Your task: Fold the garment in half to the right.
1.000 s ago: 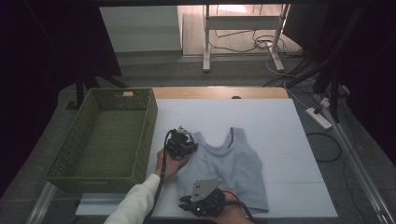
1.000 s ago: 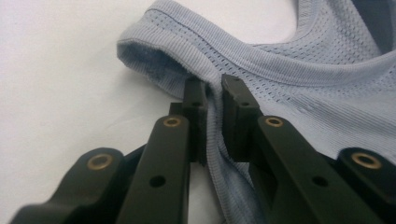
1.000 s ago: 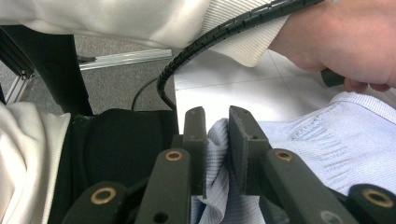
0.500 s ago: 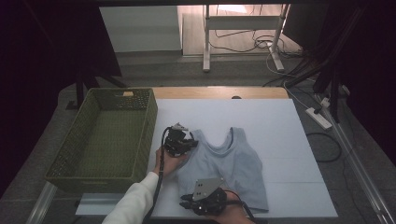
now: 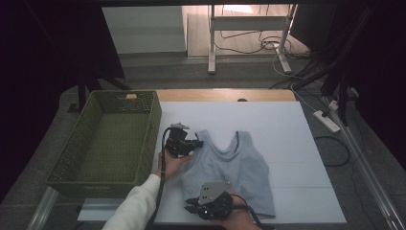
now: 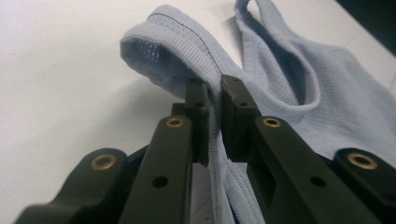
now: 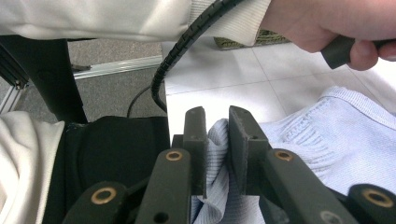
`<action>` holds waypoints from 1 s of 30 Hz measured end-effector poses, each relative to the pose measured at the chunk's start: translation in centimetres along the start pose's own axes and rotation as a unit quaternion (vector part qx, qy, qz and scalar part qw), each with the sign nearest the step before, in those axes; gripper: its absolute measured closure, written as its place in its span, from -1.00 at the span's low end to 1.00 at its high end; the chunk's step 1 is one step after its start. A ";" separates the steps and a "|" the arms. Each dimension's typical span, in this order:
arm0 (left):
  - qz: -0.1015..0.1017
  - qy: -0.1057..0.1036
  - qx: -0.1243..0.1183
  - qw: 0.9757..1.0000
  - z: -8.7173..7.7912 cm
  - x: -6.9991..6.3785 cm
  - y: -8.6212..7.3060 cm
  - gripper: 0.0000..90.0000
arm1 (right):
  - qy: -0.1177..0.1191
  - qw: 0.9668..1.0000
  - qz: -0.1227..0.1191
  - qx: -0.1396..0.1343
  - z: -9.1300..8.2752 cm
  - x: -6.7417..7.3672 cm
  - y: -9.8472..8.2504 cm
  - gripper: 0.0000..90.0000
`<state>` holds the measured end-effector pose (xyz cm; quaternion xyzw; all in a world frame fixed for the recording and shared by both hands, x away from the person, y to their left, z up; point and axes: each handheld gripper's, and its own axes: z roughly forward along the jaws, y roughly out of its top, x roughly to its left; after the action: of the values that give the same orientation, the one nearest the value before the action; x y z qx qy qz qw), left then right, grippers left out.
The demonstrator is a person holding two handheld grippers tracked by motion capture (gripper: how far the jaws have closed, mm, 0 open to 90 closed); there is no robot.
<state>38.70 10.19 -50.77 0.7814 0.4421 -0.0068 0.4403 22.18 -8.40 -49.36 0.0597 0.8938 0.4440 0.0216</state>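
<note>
The vest (image 5: 234, 165) lies flat on the white worktop (image 5: 287, 129), just right of the green basket (image 5: 107, 139), with its neck and straps toward the far edge and its hem toward you, so its long axis runs from you away across the worktop. You have it pinned at two points along its left side. Your left tool (image 5: 194, 145) is closed on the left shoulder strap (image 6: 187, 60); in the left gripper view the jaws stand nearly together with the ribbed band running between them, and the strap's loop bulges up just beyond the tips. Your right tool (image 5: 191, 207) is closed on the hem corner (image 7: 215, 154) nearest you, and in the right gripper view a bunched fold of the knit is squeezed between the jaws at the worktop's near edge. So the line between your two tools lies along the vest's length, on the side that faces the basket, while the rest of the cloth spreads away to the right. That is what the coming move seems to depend on: whether you fold the left edge over to the right or lift the whole garment toward the basket, both tools would have to travel together, keeping the edge taut between them, or the slack middle will sag and drag.
</note>
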 end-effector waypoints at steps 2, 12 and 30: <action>-0.001 -0.003 -0.004 1.000 -0.2 -0.1 0.2 0.83 | -0.002 1.000 0.000 0.000 0.0 -0.1 0.0 0.72; -0.005 -0.011 -0.001 1.000 -0.9 -0.3 0.9 0.82 | -0.008 1.000 0.003 -0.004 0.0 -0.3 0.0 0.72; -0.003 -0.019 -0.010 1.000 -2.1 -0.5 1.7 0.82 | -0.020 1.000 0.003 -0.007 0.0 -0.6 0.0 0.72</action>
<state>38.75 10.94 -48.15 0.7755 0.4360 -0.0191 0.4563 22.80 -8.50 -49.40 0.0716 0.8896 0.4494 0.0384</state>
